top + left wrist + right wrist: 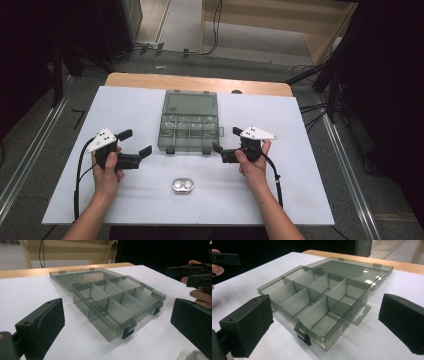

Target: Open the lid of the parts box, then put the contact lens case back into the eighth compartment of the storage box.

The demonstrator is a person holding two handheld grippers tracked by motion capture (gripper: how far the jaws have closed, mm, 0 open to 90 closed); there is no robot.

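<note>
A smoky clear plastic organiser box [189,121] lies open in the middle of the white table, lid flat behind it, its divided compartments [120,300] [317,297] bare. My left gripper [135,142] hovers left of the box, open, nothing between its jaws. My right gripper [226,140] hovers right of the box, open and holding nothing too. Both point inward at the box. A small shiny oval metal piece [181,186] with two round hollows lies near the front edge, between the two forearms.
The white board [150,210] covers a wooden table [150,80] with floor, rails and cables around it. In the left gripper view the other hand and its gripper [192,272] show at far right. Bare table surface lies on both sides of the box.
</note>
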